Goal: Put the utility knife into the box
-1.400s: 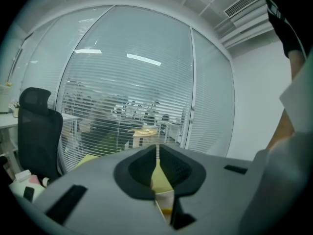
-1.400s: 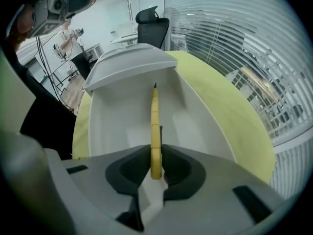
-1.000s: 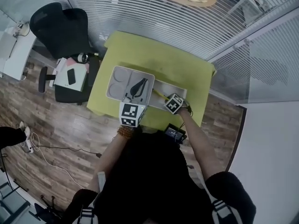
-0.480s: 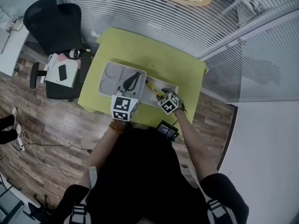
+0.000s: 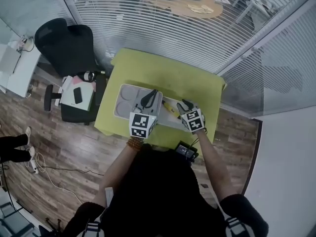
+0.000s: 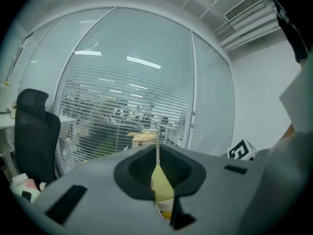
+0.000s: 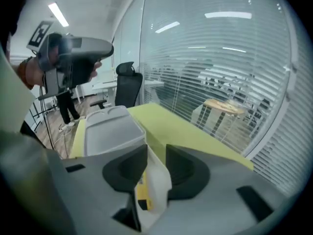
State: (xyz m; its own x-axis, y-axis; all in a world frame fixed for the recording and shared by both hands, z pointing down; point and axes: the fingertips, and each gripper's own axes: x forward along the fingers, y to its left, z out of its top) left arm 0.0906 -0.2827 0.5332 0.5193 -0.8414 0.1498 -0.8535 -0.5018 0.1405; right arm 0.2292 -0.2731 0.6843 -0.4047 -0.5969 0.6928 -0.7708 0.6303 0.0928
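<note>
A yellow utility knife (image 5: pixel 169 107) lies in the left end of the open white box (image 5: pixel 177 120) on the green table (image 5: pixel 163 73). Above the box's right part my right gripper (image 5: pixel 184 104) hangs open. Its jaws have just been closing, and nothing is between them. In the right gripper view the knife (image 7: pixel 143 192) and the box wall (image 7: pixel 159 177) show below the gap of that gripper (image 7: pixel 155 153). My left gripper (image 5: pixel 149 95) hovers over the grey moulded tray (image 5: pixel 126 90), to the left of the box. Seen in its own view, the left gripper (image 6: pixel 157 151) has its tips together and holds nothing.
The grey tray (image 7: pixel 110 126) sits against the box's left side. A black office chair (image 5: pixel 66 43) and a low seat with a white box and phone (image 5: pixel 76 95) stand left of the table. A dark device (image 5: pixel 186 151) sits at the table's near edge. Blinded glass walls stand behind.
My right gripper has lifted up and away from the box, and the knife stays in the box. The left gripper holds its place over the tray.
</note>
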